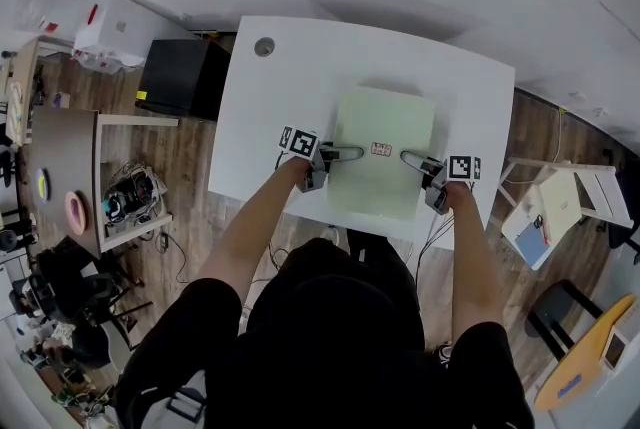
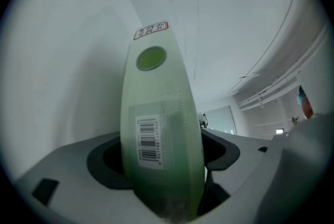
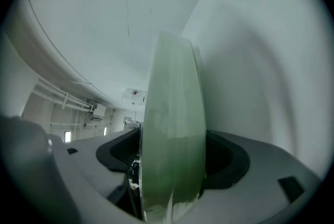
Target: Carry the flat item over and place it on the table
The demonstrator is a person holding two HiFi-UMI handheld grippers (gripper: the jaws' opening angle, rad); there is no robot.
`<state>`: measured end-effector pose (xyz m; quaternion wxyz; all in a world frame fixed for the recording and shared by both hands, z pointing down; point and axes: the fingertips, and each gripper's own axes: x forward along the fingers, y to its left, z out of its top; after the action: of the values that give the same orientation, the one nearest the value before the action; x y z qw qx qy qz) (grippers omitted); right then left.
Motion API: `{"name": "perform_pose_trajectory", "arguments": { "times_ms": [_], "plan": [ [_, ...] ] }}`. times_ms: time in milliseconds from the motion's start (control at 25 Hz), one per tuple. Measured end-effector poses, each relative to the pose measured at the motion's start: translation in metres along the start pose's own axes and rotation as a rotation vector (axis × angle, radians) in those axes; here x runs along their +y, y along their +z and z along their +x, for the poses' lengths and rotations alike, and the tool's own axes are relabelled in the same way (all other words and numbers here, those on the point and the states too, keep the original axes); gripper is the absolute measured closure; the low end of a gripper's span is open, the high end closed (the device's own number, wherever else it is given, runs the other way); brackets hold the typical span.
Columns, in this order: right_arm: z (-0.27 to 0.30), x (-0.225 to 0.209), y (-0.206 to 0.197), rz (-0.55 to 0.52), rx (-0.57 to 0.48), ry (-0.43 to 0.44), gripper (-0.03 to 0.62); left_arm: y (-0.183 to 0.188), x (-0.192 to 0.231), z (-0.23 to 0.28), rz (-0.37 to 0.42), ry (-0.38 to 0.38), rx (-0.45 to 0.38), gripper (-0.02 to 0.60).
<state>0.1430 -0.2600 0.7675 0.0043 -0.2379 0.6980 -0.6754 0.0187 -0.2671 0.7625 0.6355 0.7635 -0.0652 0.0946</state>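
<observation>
A pale green flat board (image 1: 385,122) with a small label lies on the white table (image 1: 300,67), its near edge close to the table's front. My left gripper (image 1: 345,154) reaches in over the board's left edge and my right gripper (image 1: 410,158) over its right edge. In the left gripper view the board (image 2: 159,129), with a barcode sticker on it, stands edge-on between the wide jaws, a dark gap beside it. In the right gripper view the board (image 3: 172,134) likewise sits between spread jaws, with a gap on its left. Neither pair of pads presses on it.
A round cable hole (image 1: 264,46) sits at the table's far left corner. A black box (image 1: 180,77) and white bags (image 1: 110,27) stand left of the table, near a wooden desk (image 1: 70,167). A white stand (image 1: 560,202) is at the right.
</observation>
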Motion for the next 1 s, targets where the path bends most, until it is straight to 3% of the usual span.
{"name": "perform_pose_trajectory", "arguments": {
  "times_ms": [200,320,720,1000],
  "plan": [
    [-0.005,-0.004,-0.01,-0.039,0.054,-0.025,0.252,0.0,0.004,-0.002,0.006,0.035,0.005,0.219],
    [-0.01,-0.009,-0.007,-0.047,0.046,-0.053,0.252,0.006,0.009,-0.008,-0.003,0.059,-0.035,0.219],
    [-0.02,-0.016,0.001,-0.005,0.011,-0.12,0.252,-0.001,0.01,-0.008,-0.026,0.083,-0.014,0.221],
    [-0.031,-0.021,0.001,-0.034,0.007,-0.193,0.252,-0.006,0.01,-0.003,-0.008,0.11,-0.006,0.221]
  ]
}}
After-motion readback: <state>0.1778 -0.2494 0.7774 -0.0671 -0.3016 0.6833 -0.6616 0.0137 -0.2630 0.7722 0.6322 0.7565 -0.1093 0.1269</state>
